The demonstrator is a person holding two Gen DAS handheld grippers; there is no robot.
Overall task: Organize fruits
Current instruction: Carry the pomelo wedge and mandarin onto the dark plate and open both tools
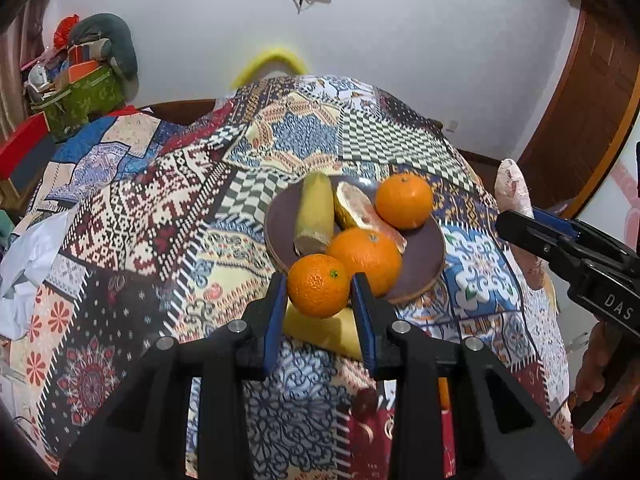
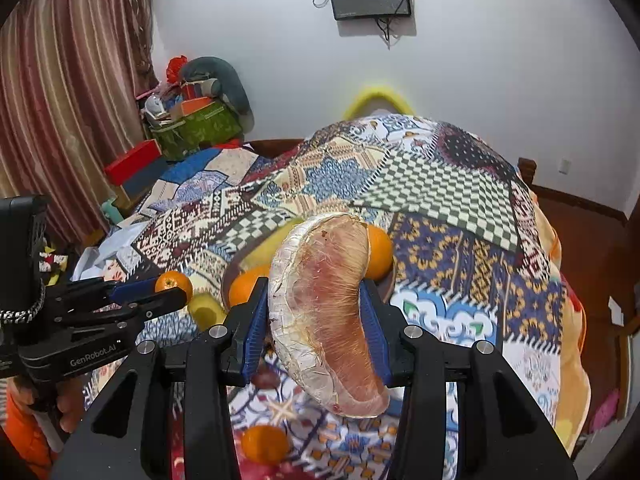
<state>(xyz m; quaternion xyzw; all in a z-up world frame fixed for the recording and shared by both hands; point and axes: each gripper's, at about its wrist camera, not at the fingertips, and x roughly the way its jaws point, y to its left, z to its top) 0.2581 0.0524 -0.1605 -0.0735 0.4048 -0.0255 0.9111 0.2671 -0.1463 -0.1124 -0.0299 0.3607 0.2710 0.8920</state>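
Left gripper (image 1: 319,286) is clamped on a small orange (image 1: 318,285), one blue pad on each side of the fruit, which sits right at the fingertips. The held orange hangs above the near rim of a dark brown plate (image 1: 420,258) on a patchwork-patterned tablecloth (image 1: 132,216) covering the table. On the plate: a second orange (image 1: 366,258) just behind the held one, a third orange (image 1: 405,200) at the far right, a pomelo wedge (image 1: 356,210) between them, and a pale yellow-green banana (image 1: 314,212) lying along the left side. A yellow fruit (image 1: 324,330) lies on the cloth directly beneath the left gripper; its kind cannot be told. Right gripper (image 2: 318,320) is clamped on a large pomelo segment (image 2: 326,316), pink flesh facing the camera, white pith along its left edge; the segment stands roughly upright between the pads and extends well past the fingertips, both above and below. In the right wrist view the plate is mostly hidden behind this segment. Another orange (image 2: 265,444) lies on the cloth below the right gripper, apart from the plate. A small dark red fruit (image 2: 265,378) sits on the cloth near the left pad of that gripper.
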